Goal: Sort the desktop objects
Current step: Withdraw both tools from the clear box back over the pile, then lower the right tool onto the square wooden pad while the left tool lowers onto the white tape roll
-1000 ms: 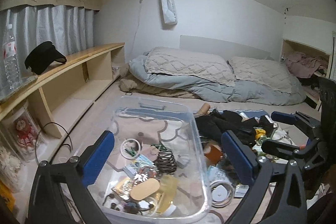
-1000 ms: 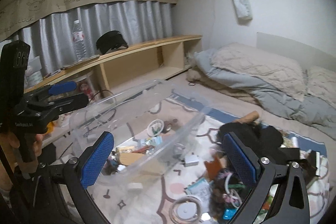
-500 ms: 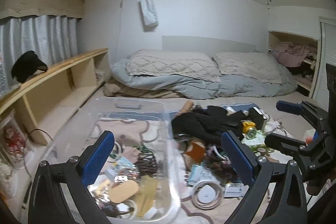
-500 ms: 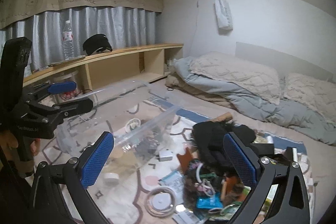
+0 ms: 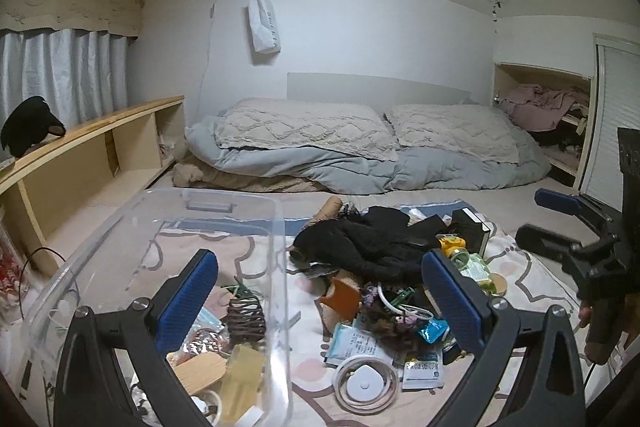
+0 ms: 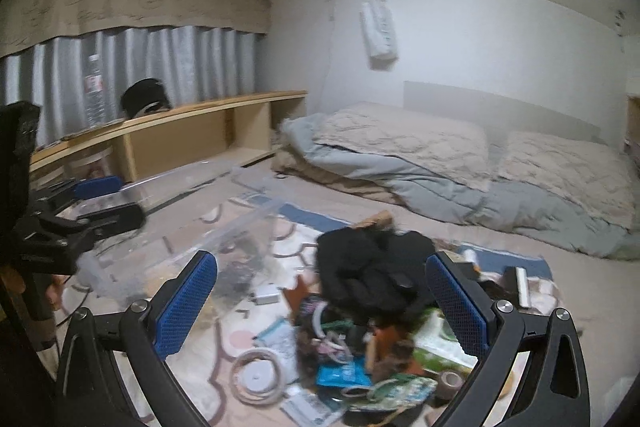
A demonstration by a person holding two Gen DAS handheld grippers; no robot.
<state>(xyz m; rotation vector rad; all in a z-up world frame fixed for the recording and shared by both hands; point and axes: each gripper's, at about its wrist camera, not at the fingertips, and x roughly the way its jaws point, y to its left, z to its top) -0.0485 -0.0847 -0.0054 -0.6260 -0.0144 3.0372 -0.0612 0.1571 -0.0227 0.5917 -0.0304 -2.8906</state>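
**Both grippers hovering, pile lying ahead of the right one**

The left gripper [image 5: 320,299] and right gripper [image 6: 322,301] are both hanging spread wide, gripping nothing. The loose clutter pile [image 6: 360,339] is sitting on the patterned mat [image 5: 532,279], directly ahead of the right gripper's jaws. The clear bin [image 5: 280,251], already part-filled, is lying to the pile's left, nearer the left gripper. The right view is blurring, so individual items are probably best not named.

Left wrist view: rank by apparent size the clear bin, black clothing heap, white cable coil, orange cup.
1. clear bin
2. black clothing heap
3. white cable coil
4. orange cup, though it lies farther from the camera than the coil, so their true order is unsure.
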